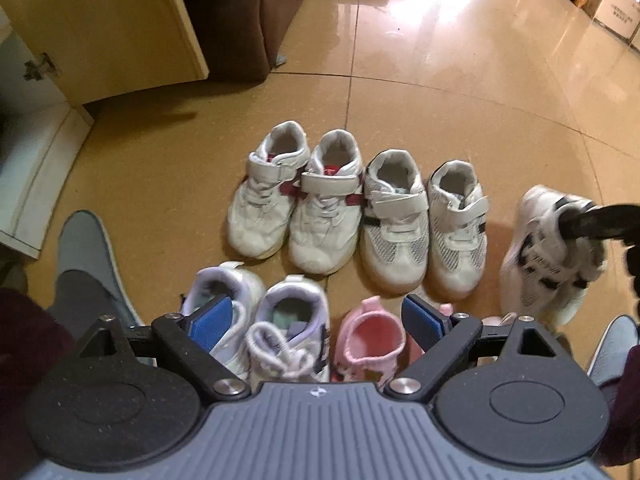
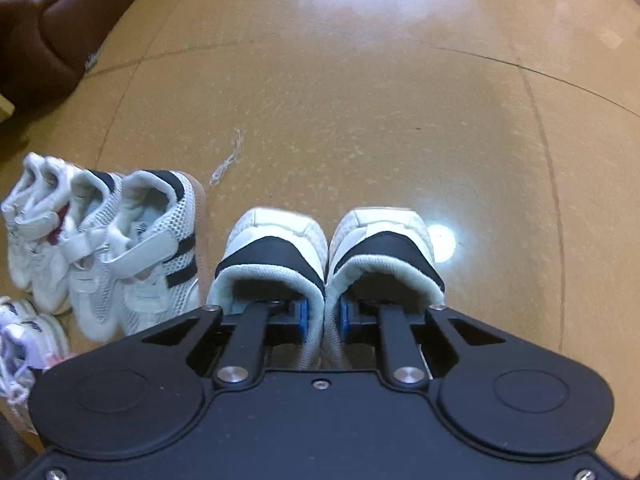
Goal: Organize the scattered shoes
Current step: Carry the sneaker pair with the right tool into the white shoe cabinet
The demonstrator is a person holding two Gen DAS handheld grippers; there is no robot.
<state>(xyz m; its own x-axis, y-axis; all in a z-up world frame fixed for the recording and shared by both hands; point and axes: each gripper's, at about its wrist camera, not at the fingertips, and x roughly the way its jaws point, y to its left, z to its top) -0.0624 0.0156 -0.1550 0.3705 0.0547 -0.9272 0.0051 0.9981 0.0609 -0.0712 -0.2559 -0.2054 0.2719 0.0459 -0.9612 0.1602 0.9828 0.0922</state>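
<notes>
My right gripper [image 2: 324, 313] is shut on a pair of white sneakers with black heel trim [image 2: 328, 256]. One finger sits inside each shoe, pinching the two inner collars together. In the left wrist view this pair [image 1: 548, 248] hangs blurred at the right under the right gripper [image 1: 600, 224]. On the floor stand a white-and-red pair [image 1: 292, 200] and a grey mesh pair [image 1: 424, 220] side by side. My left gripper [image 1: 318, 320] is open above a lavender-lined pair [image 1: 256, 320] and a pink shoe [image 1: 368, 340], touching neither.
A brown sofa [image 1: 240, 20] and a yellow cabinet door [image 1: 120, 20] stand at the back left. The person's grey slippers [image 1: 84, 248] flank the shoes. A loose thread [image 2: 228, 160] lies on the tan tiles. Boxes [image 1: 616, 0] line the far right.
</notes>
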